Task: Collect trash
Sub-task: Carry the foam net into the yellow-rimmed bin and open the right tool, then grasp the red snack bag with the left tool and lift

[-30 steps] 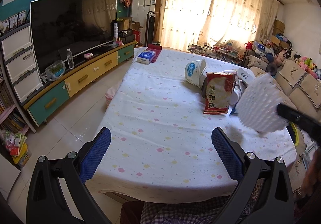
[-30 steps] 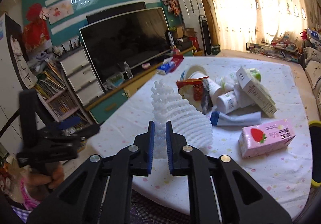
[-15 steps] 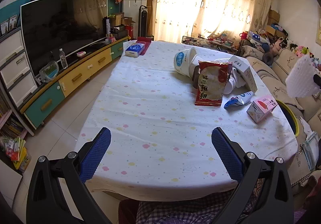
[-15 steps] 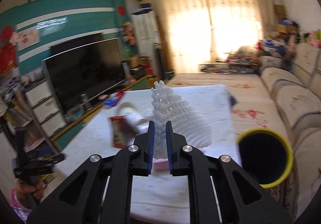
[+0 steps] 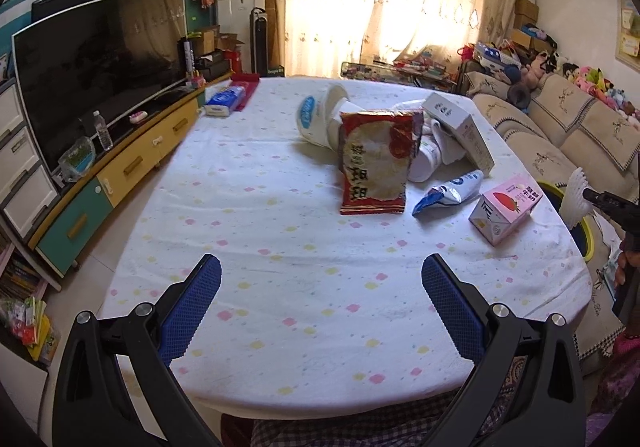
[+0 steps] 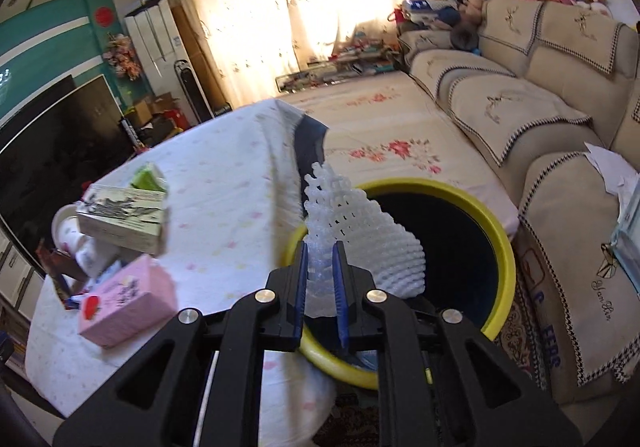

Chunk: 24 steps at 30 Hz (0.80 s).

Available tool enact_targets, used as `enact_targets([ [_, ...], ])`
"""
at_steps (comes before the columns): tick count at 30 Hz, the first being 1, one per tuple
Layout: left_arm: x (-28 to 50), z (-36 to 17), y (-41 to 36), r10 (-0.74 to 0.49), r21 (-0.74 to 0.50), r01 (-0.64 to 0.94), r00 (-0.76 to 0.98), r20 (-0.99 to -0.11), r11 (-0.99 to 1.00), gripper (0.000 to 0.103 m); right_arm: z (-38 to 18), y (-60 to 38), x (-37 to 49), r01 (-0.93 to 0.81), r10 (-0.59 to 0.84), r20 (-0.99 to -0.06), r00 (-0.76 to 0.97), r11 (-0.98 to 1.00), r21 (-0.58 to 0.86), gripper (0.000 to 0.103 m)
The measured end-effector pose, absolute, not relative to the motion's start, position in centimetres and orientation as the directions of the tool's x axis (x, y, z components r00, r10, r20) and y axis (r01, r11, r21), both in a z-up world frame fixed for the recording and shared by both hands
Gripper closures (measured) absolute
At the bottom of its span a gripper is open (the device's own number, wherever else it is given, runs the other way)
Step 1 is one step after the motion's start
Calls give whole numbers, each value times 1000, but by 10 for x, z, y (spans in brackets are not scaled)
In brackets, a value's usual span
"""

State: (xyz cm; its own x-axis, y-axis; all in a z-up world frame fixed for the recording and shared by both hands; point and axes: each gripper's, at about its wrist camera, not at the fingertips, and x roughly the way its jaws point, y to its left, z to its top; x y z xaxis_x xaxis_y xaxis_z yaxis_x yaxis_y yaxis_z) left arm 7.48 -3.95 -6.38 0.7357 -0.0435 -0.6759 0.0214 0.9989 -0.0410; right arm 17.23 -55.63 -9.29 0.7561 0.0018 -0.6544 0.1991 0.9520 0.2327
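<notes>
A living room: the counter [image 5: 280, 267], under a white cloth with pastel dots, fills the middle, a dark television [image 5: 96, 59] to its left and a beige sofa [image 6: 520, 95] to its right. A red snack bag [image 5: 376, 163], a pink strawberry carton [image 5: 506, 209] and a white box [image 5: 460, 127] lie on the cloth. The left gripper [image 5: 320, 299] hovers wide and empty. The right gripper [image 6: 320, 283] pinches a white foam net sleeve [image 6: 360, 231], ribbed and cone-shaped, above the yellow-rimmed bin [image 6: 502, 231] just beside the counter.
</notes>
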Motion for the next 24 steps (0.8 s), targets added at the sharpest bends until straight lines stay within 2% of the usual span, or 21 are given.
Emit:
enact_targets([
  [1, 81, -66, -43, -49, -42, 28, 730, -682, 999, 4, -97, -558, 173, 206, -5, -658, 753, 951, 229, 87],
  [3, 97, -73, -53, -57, -40, 41, 719, -693, 998, 4, -101, -560, 174, 219, -20, -661, 750, 951, 219, 76],
  [5, 109, -77, -61, -66, -41, 52, 714, -697, 998, 4, -104, -563, 173, 228, -33, -660, 751, 950, 211, 72],
  [11, 159, -84, -83, -58, -18, 63, 715, -696, 998, 4, -107, -569, 177, 235, -39, -665, 745, 949, 209, 70],
  [15, 192, -90, -87, -45, -8, 56, 709, -703, 998, 4, -111, -565, 184, 227, -25, -671, 741, 950, 215, 66],
  [24, 245, -107, -92, -74, -32, 74, 672, -737, 997, 4, -121, -553, 199, 199, 16, -694, 720, 953, 228, 65],
])
